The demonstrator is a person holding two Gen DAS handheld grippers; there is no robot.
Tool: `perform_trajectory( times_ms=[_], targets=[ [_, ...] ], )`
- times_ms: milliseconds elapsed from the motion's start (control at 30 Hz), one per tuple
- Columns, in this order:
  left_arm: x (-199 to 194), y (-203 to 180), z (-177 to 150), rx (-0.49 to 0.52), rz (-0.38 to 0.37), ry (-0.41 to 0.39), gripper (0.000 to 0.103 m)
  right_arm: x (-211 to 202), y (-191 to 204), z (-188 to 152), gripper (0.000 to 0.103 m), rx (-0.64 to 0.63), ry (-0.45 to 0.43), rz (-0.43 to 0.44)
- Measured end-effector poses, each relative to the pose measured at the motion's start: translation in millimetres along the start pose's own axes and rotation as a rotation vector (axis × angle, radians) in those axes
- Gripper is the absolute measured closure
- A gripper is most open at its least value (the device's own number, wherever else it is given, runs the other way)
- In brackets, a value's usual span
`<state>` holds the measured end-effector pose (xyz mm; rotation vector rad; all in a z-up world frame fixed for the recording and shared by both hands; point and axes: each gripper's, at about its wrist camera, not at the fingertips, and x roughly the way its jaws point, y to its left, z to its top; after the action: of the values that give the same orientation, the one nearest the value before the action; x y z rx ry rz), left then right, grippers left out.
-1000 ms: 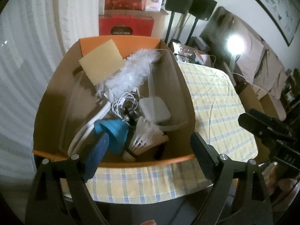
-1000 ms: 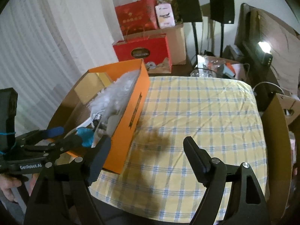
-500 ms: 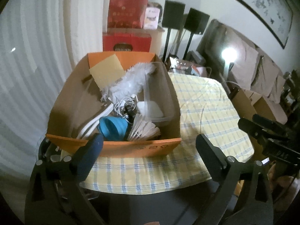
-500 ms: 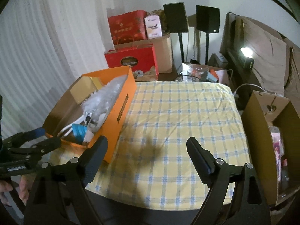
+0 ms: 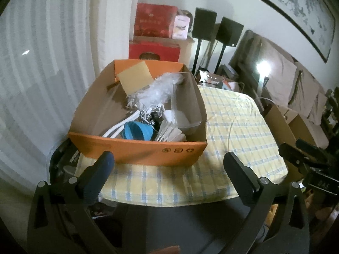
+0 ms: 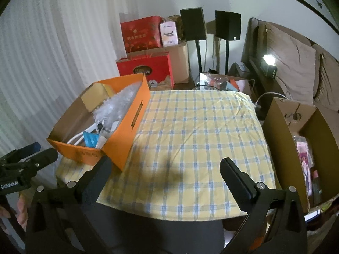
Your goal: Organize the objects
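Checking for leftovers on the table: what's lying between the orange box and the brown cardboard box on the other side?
Nothing: in the right wrist view, only bare checked tablecloth stretches from the orange box to the brown cardboard box.

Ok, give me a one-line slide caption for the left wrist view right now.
Open left gripper, nothing between its fingers, facing an orange box of odds and ends on the checked tablecloth.

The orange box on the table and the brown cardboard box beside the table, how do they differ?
The orange box sits on the checked tablecloth; the brown cardboard box stands off the table's right edge. The orange box is bright orange outside; the brown cardboard box is plain. The orange box holds a white feather duster and a blue cup; the brown one holds pink packaging. Both are open-topped.
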<state>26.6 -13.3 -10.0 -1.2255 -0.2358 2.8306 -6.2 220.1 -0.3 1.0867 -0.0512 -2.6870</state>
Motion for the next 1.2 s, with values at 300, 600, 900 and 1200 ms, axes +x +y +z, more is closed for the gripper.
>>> perform_trajectory(
  times_ms=[300, 600, 900, 1200],
  targets=[
    [-13.9, -6.1, -14.2, 0.033, -0.012, 0.009, 0.0, -18.5, 3.4, -16.5, 0.0, 0.0, -0.022, -0.026],
    [-20.3, -11.2, -16.9, 0.033, -0.013, -0.014, 0.0, -31.0, 2.8, -26.8, 0.001, 0.008, -0.05, -0.058],
    [-19.1, -12.9, -16.7, 0.023, 0.023, -0.028, 0.0, -32.3, 3.6, -28.4, 0.0, 0.01, -0.054, -0.06],
    [-19.3, -14.3, -15.2, 0.034, 0.044, -0.037, 0.0, -31.5, 3.9, -28.1, 0.0, 0.013, -0.06, -0.063]
  ],
)
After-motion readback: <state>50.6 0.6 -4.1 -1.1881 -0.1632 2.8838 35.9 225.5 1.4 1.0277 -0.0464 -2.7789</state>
